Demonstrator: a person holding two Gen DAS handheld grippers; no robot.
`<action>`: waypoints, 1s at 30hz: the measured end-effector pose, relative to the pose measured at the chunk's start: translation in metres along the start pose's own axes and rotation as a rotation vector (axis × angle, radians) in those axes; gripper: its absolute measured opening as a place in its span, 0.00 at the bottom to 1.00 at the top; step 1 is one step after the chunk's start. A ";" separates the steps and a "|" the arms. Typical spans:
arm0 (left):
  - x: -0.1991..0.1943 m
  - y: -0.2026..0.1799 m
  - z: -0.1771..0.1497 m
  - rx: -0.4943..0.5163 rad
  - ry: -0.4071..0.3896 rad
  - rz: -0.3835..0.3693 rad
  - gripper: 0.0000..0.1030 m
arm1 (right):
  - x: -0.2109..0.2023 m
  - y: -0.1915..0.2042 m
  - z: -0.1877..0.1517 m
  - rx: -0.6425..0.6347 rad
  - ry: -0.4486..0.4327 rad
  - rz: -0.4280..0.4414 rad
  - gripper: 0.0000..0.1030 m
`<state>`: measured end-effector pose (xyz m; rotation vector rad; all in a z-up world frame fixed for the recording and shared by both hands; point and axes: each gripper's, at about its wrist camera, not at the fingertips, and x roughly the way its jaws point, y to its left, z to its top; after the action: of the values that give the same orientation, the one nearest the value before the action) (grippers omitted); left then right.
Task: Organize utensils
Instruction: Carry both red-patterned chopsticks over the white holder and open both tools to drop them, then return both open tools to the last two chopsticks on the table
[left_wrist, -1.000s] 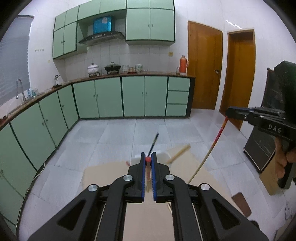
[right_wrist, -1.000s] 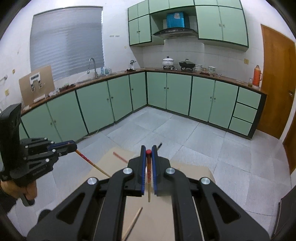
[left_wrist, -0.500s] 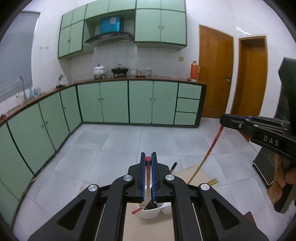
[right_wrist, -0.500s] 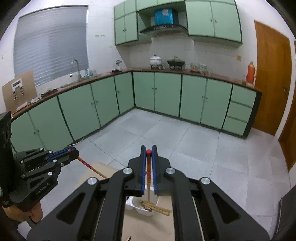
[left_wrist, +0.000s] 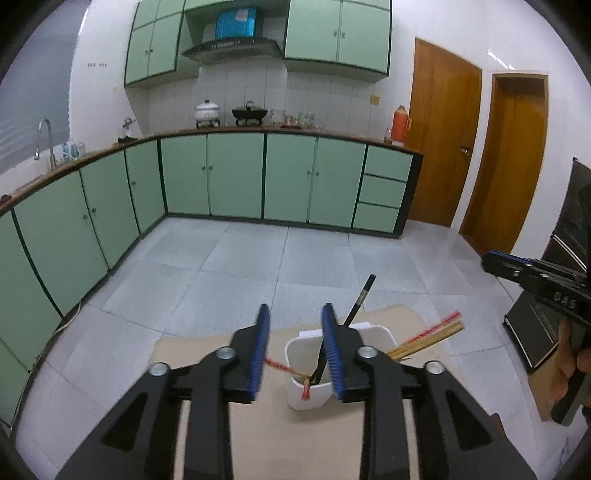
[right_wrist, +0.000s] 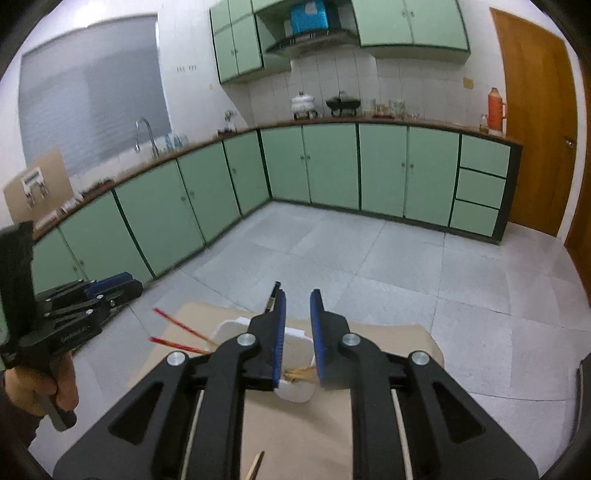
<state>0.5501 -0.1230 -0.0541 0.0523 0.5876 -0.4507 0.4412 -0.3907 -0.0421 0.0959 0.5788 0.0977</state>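
dim indoor light | fisheye-bent, vignetted edges | slight motion blur

Glossy white plastic holder (left_wrist: 309, 387), wooden chopsticks (left_wrist: 430, 338)

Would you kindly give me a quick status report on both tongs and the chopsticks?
Left tongs and right tongs just opened, both empty. Red-tipped chopsticks now leaning in white holder with black chopstick. Nothing in the way.
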 end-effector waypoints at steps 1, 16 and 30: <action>-0.010 0.001 -0.001 0.002 -0.013 -0.005 0.39 | -0.016 -0.001 -0.005 -0.003 -0.020 0.004 0.19; -0.150 -0.017 -0.216 -0.013 -0.150 0.101 0.85 | -0.093 0.052 -0.346 -0.066 0.142 -0.021 0.26; -0.168 -0.023 -0.317 -0.127 -0.047 0.092 0.85 | -0.072 0.097 -0.384 -0.137 0.196 0.042 0.24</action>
<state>0.2499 -0.0221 -0.2246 -0.0522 0.5645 -0.3241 0.1640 -0.2792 -0.3121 -0.0353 0.7644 0.1890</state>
